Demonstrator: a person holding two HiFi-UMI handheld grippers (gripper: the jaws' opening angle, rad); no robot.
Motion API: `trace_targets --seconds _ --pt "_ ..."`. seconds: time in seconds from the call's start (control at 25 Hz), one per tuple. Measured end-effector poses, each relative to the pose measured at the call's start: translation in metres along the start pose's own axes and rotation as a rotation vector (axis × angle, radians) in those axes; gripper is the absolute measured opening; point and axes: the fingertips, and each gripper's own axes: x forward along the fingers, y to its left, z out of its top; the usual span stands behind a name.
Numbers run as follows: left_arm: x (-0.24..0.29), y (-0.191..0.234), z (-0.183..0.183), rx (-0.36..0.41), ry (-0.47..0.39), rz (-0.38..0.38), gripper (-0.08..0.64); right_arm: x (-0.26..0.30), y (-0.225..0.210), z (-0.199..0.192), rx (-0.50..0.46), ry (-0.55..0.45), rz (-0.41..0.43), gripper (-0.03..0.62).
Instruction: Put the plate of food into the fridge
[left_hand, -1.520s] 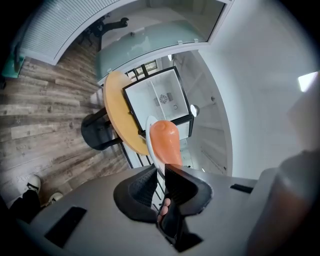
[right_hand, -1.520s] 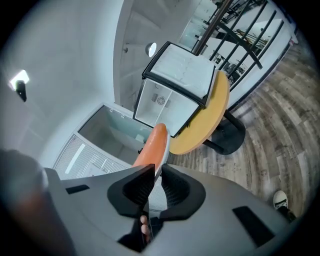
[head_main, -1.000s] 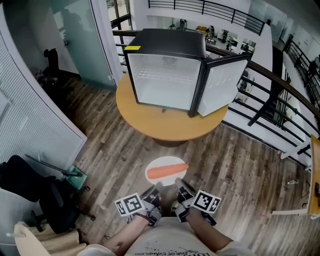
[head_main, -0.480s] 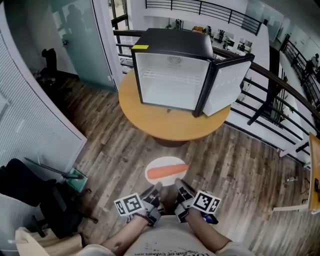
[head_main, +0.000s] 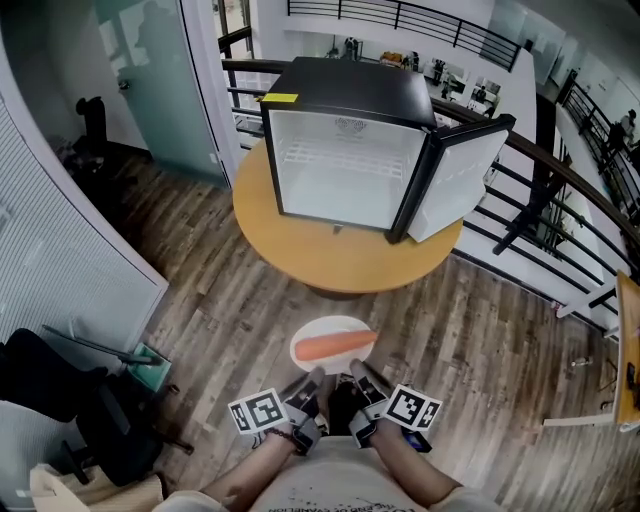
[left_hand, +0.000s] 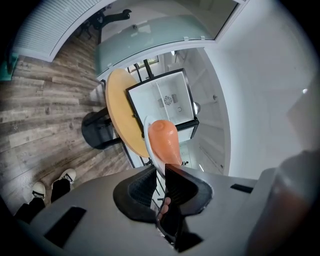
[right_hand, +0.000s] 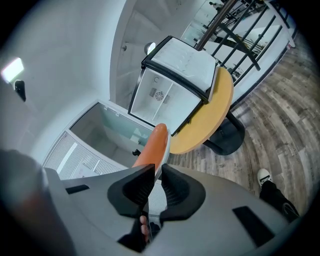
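Observation:
A white plate (head_main: 326, 331) carries one long orange piece of food (head_main: 334, 345) and hangs level over the wooden floor, just in front of me. My left gripper (head_main: 312, 385) is shut on the plate's near rim from the left. My right gripper (head_main: 362, 380) is shut on the same rim from the right. In the left gripper view the plate (left_hand: 148, 139) stands edge-on between the jaws of the left gripper (left_hand: 161, 172), with the food (left_hand: 165, 142) on it. The right gripper (right_hand: 157, 172) pinches the plate (right_hand: 166, 150) beside the food (right_hand: 152, 147). Ahead, the black fridge (head_main: 345, 150) stands empty, with its door (head_main: 460, 180) swung open to the right.
The fridge sits on a round wooden table (head_main: 340, 255) with a dark pedestal (right_hand: 227, 137). Behind and to the right of the table runs a black railing (head_main: 560, 170). A dark office chair (head_main: 60, 380) and a glass partition (head_main: 150, 80) stand at the left.
The table and fridge have come slightly nearer in the head view. Both grippers hold the plate as before.

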Motion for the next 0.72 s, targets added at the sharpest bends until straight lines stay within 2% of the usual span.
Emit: trace_targets --seconds 0.24,0.72 --pt "0.032 0.003 0.028 0.002 0.001 0.002 0.063 0.031 -0.008 0.029 0.007 0.004 0.005 0.060" --pt "0.115 -0.016 0.095 0.011 -0.026 0.004 0.064 0.098 -0.013 0.119 -0.001 0.024 0.044 0.060"
